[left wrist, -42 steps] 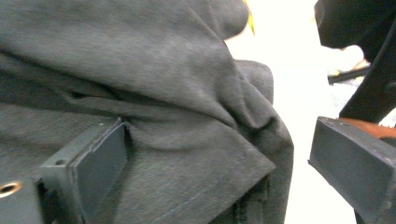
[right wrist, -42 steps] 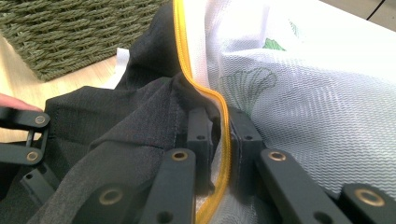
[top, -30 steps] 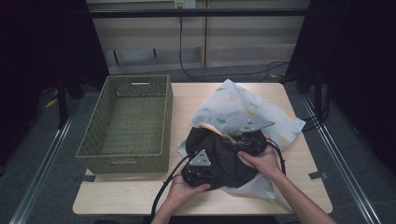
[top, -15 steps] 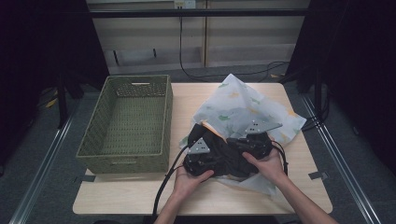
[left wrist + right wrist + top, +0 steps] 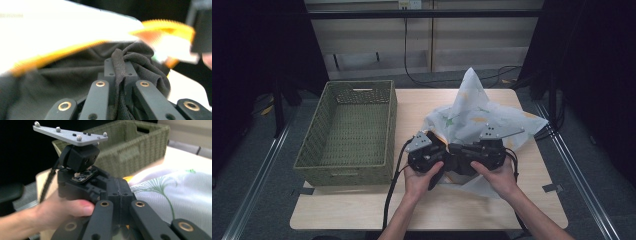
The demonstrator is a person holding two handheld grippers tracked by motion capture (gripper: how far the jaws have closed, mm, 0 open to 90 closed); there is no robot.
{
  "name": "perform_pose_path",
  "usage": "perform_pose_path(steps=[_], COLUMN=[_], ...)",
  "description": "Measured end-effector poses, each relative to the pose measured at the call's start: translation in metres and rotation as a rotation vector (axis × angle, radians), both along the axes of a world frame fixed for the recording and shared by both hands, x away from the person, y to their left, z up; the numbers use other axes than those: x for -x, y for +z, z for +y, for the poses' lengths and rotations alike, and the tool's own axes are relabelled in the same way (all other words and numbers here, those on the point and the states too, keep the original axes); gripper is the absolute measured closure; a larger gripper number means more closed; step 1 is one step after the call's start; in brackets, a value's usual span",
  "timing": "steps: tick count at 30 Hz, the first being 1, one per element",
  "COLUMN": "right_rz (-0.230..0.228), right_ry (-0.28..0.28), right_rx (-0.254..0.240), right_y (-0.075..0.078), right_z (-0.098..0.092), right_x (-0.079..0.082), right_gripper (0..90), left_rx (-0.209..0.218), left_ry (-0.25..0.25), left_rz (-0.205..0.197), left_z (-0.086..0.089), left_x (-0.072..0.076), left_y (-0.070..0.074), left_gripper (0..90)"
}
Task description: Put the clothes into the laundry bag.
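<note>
Dark curtains hang all around, and a light wooden tabletop (image 5: 362, 210) sits in the middle of the room. A person stands at the near side with a tool in each hand. The left tool (image 5: 119, 65) is pinched tight on a fold of black cloth (image 5: 75, 72); its jaws have just been closing, and the cloth bunches up between them. The right tool (image 5: 120, 185) has its jaws pressed together on a thin dark edge, and it too has just been closing. Both tools sit close side by side over the front right part of the tabletop, with the left hand (image 5: 422, 176) and right hand (image 5: 498, 176) gripping them from below. Around the black cloth is a white cloth with green leaves (image 5: 472, 107) and an orange edge, and one corner of it stands up in a point. Off to the left, well apart, is an open green woven basket (image 5: 309, 150).
</note>
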State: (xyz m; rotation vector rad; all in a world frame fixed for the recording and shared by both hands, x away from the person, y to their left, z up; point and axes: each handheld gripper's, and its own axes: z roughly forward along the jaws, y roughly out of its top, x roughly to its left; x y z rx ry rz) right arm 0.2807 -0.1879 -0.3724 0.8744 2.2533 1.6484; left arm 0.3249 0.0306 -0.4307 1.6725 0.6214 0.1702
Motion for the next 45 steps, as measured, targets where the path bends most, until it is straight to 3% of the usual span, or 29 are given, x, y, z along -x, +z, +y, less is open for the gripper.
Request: perform_pose_path(steps=[5, 7, 10, 13, 15, 16, 19, 20, 21, 23, 27, 30, 32, 35, 37, 40, 43, 44, 45], right_rz=[-0.056, -0.075, -0.085, -0.059, -0.021, -0.010, 0.036, 0.036, 0.065, 0.092, 0.135, 0.144, 0.141, 0.140, 0.140, 0.126, 0.096, 0.096, 0.084], right_ry=[0.015, 0.031, 0.044, 0.020, -0.001, -0.008, -0.033, -0.033, -0.054, -0.062, -0.083, -0.084, -0.080, -0.077, -0.079, -0.104, -0.126, -0.128, -0.137], right_rx=[-0.093, -0.130, -0.153, -0.147, -0.135, -0.121, -0.106, -0.106, -0.080, -0.070, -0.038, -0.031, -0.028, -0.023, -0.015, 0.035, 0.090, 0.084, 0.093], right_y=[0.029, 0.038, 0.042, 0.030, 0.018, 0.013, -0.003, -0.003, -0.015, -0.026, -0.046, -0.050, -0.050, -0.050, -0.051, -0.056, -0.060, -0.059, -0.058], right_z=[0.003, 0.004, 0.006, 0.001, -0.005, -0.008, -0.021, -0.021, -0.028, -0.033, -0.040, -0.042, -0.041, -0.041, -0.043, -0.046, -0.049, -0.050, -0.049], right_x=[0.000, 0.002, 0.005, 0.006, 0.007, 0.007, 0.009, 0.009, 0.010, 0.012, 0.014, 0.015, 0.016, 0.018, 0.019, 0.019, 0.018, 0.018, 0.018], right_gripper=[90.0, 90.0, 90.0, 90.0, 90.0, 90.0, 90.0, 90.0, 90.0, 90.0, 90.0, 90.0, 90.0, 90.0, 90.0, 90.0, 88.0, 82.9, 79.3], left_rx=[0.053, 0.042, -0.029, -0.084, -0.083, -0.110, -0.151, -0.151, -0.168, -0.159, -0.220, -0.225, -0.261, -0.282, -0.265, -0.257, -0.227, -0.243, -0.221], left_ry=[0.053, 0.069, 0.072, 0.033, -0.034, -0.025, -0.084, -0.084, -0.090, -0.095, -0.112, -0.090, -0.083, -0.074, -0.071, -0.082, -0.107, -0.097, -0.094], left_rz=[-0.090, -0.135, -0.192, -0.179, -0.127, -0.119, -0.062, -0.062, -0.057, -0.047, -0.037, -0.019, 0.008, 0.018, 0.024, 0.021, 0.013, 0.012, 0.012], left_z=[0.014, 0.020, 0.022, 0.013, 0.002, -0.004, -0.025, -0.025, -0.028, -0.034, -0.048, -0.056, -0.060, -0.061, -0.061, -0.055, -0.044, -0.039, -0.034], left_x=[0.003, 0.007, 0.013, 0.007, -0.001, -0.003, -0.013, -0.013, -0.014, -0.015, -0.018, -0.022, -0.028, -0.033, -0.034, -0.031, -0.027, -0.025, -0.023], left_y=[0.046, 0.062, 0.073, 0.060, 0.042, 0.032, 0.000, 0.000, -0.005, -0.012, -0.027, -0.041, -0.052, -0.060, -0.061, -0.056, -0.049, -0.046, -0.044], left_gripper=[86.0, 86.0, 85.9, 85.6, 85.4, 85.3, 84.9, 84.9, 84.9, 84.9, 84.9, 85.0, 85.1, 85.2, 85.0, 82.4, 70.5, 65.4, 59.7])
